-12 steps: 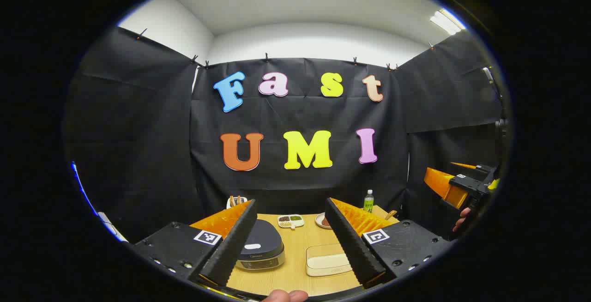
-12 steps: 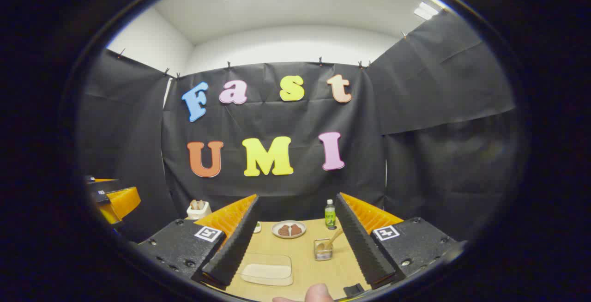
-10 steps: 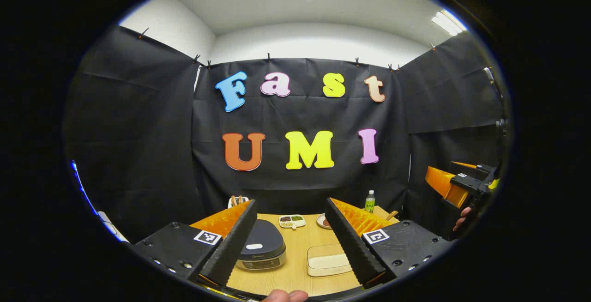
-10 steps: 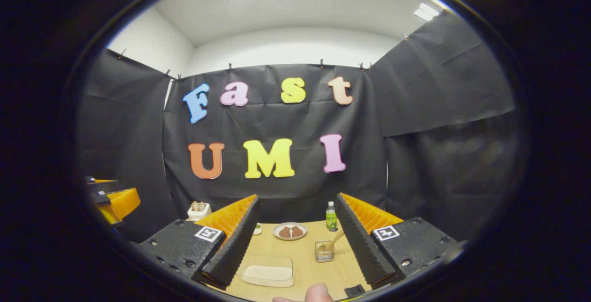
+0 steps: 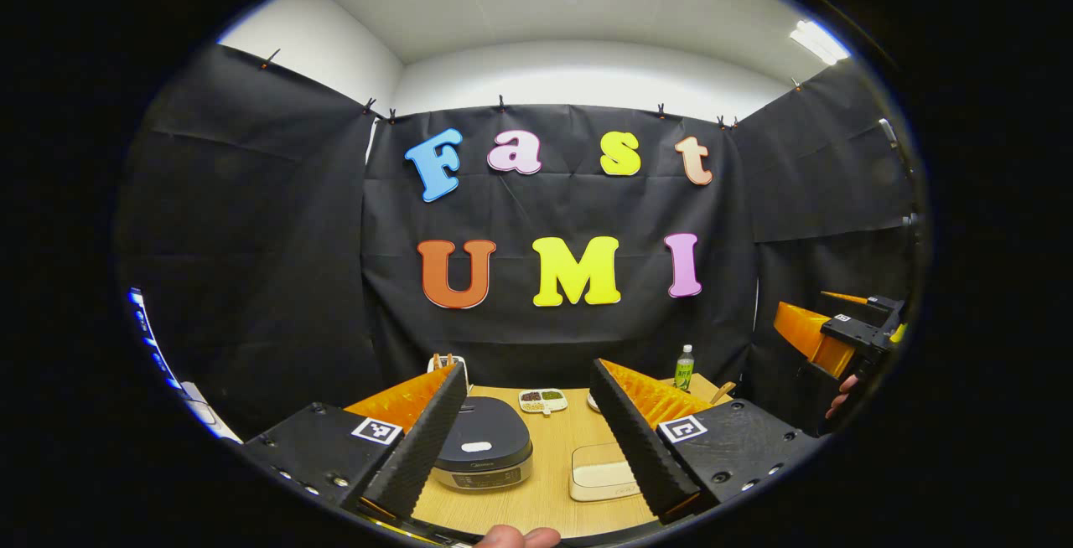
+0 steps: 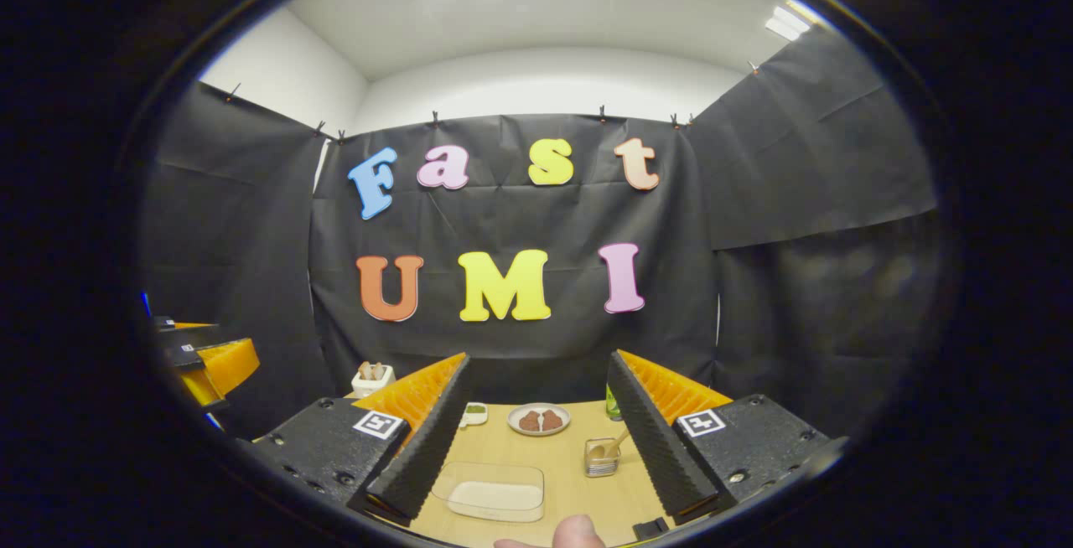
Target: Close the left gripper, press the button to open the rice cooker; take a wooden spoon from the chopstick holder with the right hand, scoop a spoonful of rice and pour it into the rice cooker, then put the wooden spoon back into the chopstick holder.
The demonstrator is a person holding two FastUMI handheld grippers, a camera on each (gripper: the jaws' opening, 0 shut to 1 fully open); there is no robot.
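Left gripper (image 5: 536, 456): jaws spread wide, empty; closing not yet done.
Right gripper (image 6: 536, 456): jaws apart, empty.
Dark round rice cooker (image 5: 484, 453): lid down, button unpressed.
Clear rice tray (image 6: 493, 493): untouched.
White chopstick holder with wooden spoons (image 6: 372, 379): far left, undisturbed.
All steps outstanding.

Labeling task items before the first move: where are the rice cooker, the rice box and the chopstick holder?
rice cooker (image 5: 482, 439), left gripper view, dark lid top.
rice box (image 6: 493, 495), right gripper view, the rice inside.
chopstick holder (image 6: 372, 381), right gripper view, white front wall.
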